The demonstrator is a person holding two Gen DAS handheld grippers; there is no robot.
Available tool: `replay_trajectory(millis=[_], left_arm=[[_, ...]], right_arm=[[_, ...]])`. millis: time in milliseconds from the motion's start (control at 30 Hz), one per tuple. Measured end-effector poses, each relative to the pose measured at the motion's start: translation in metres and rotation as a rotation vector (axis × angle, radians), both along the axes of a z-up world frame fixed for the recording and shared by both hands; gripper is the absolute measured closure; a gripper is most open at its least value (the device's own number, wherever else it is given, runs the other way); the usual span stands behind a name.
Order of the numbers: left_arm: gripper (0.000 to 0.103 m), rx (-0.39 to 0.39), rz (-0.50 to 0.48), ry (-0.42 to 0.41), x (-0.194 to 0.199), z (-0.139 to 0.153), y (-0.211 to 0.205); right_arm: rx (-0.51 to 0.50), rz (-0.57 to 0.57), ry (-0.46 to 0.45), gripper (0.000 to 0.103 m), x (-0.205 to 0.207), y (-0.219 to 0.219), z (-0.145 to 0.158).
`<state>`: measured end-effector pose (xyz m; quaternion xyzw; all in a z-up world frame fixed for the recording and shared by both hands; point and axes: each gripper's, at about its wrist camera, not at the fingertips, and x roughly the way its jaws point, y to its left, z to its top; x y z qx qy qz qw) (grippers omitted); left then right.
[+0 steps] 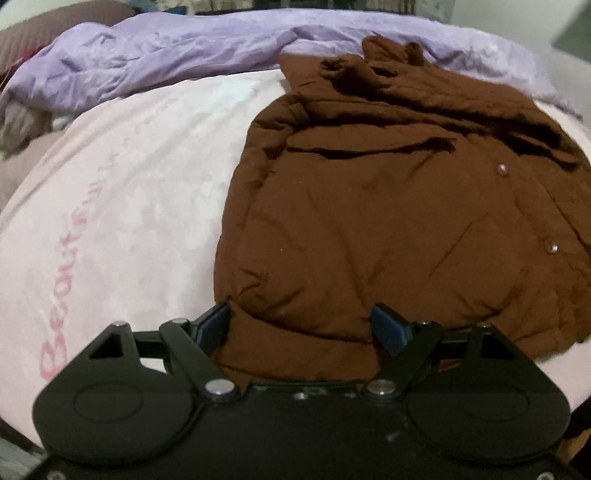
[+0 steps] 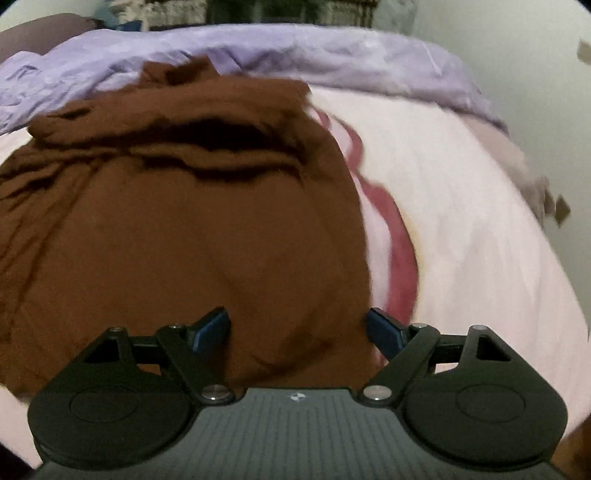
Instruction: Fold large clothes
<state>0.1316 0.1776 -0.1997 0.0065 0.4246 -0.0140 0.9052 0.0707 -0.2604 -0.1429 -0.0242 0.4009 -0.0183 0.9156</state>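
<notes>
A brown padded jacket (image 1: 369, 221) lies spread on a pale pink bedsheet (image 1: 110, 203), its collar end bunched at the far side and two metal snaps (image 1: 501, 169) on its right part. My left gripper (image 1: 299, 325) hovers open over the jacket's near left edge, with brown fabric seen between the blue pads but not pinched. In the blurred right wrist view the jacket (image 2: 184, 240) fills the left and middle. My right gripper (image 2: 297, 326) is open above the jacket's near right edge, its right finger over the pink sheet (image 2: 480, 221).
A crumpled lilac quilt (image 1: 184, 48) runs along the far side of the bed (image 2: 332, 51). A dark brown pillow (image 1: 48, 29) sits at the far left. Pink lettering (image 1: 74, 295) and a red printed swirl (image 2: 399, 258) mark the sheet. A pale wall (image 2: 517, 55) stands at the right.
</notes>
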Motion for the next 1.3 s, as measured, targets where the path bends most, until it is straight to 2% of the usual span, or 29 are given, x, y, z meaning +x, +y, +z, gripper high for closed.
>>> replay_trajectory(millis=[167, 233, 267, 300, 367, 433, 467, 533, 567, 600, 667, 767, 900, 1000, 1133, 1300], left_arm=[[0.025, -0.113, 0.009, -0.018, -0.003, 0.0, 0.001], [0.05, -0.122, 0.018, -0.025, -0.004, -0.001, 0.004], [0.07, -0.122, 0.035, -0.039, -0.009, 0.0, 0.007], [0.085, -0.158, 0.045, -0.046, -0.011, 0.001, 0.012], [0.091, -0.263, 0.07, -0.048, -0.014, 0.004, 0.024], [0.092, -0.29, 0.085, -0.045, -0.017, 0.007, 0.027], [0.091, -0.281, 0.079, -0.053, -0.02, 0.011, 0.025], [0.071, -0.228, 0.085, -0.054, -0.025, 0.018, 0.021], [0.055, -0.18, 0.101, -0.059, -0.026, 0.021, 0.018], [0.047, -0.13, 0.117, -0.059, -0.029, 0.023, 0.016], [0.045, -0.094, 0.122, -0.04, -0.028, 0.023, 0.017], [0.039, -0.111, 0.123, 0.009, -0.026, 0.015, 0.022], [0.03, -0.103, 0.141, 0.05, -0.027, 0.009, 0.025], [0.03, -0.08, 0.186, 0.105, -0.034, 0.012, 0.031], [0.025, -0.101, 0.187, 0.086, -0.034, 0.004, 0.037], [0.019, -0.015, 0.185, 0.055, -0.019, -0.001, 0.02]], right_arm=[[0.109, -0.011, 0.029, 0.0, 0.001, -0.017, -0.008], [0.132, -0.016, 0.045, 0.0, 0.007, -0.018, -0.011], [0.141, -0.015, 0.046, 0.0, 0.008, -0.02, -0.013], [0.149, -0.01, 0.046, 0.0, 0.008, -0.02, -0.014], [0.152, -0.003, 0.043, 0.0, 0.007, -0.022, -0.016], [0.159, -0.002, 0.044, 0.0, 0.006, -0.027, -0.016], [0.16, -0.005, 0.041, 0.0, 0.005, -0.028, -0.015], [0.152, -0.013, 0.026, 0.0, 0.001, -0.03, -0.01], [0.148, -0.012, 0.019, 0.0, -0.001, -0.031, -0.008], [0.144, -0.012, 0.016, 0.0, -0.002, -0.032, -0.007], [0.135, -0.016, 0.019, 0.0, -0.002, -0.034, -0.007], [0.134, -0.024, 0.025, 0.0, -0.003, -0.036, -0.006], [0.101, -0.042, -0.012, 0.0, -0.014, -0.039, 0.005], [0.105, -0.046, -0.015, 0.0, -0.022, -0.044, 0.007], [0.068, -0.064, -0.044, 0.0, -0.025, -0.043, 0.003], [-0.019, -0.079, -0.072, 0.0, -0.027, -0.029, 0.003]])
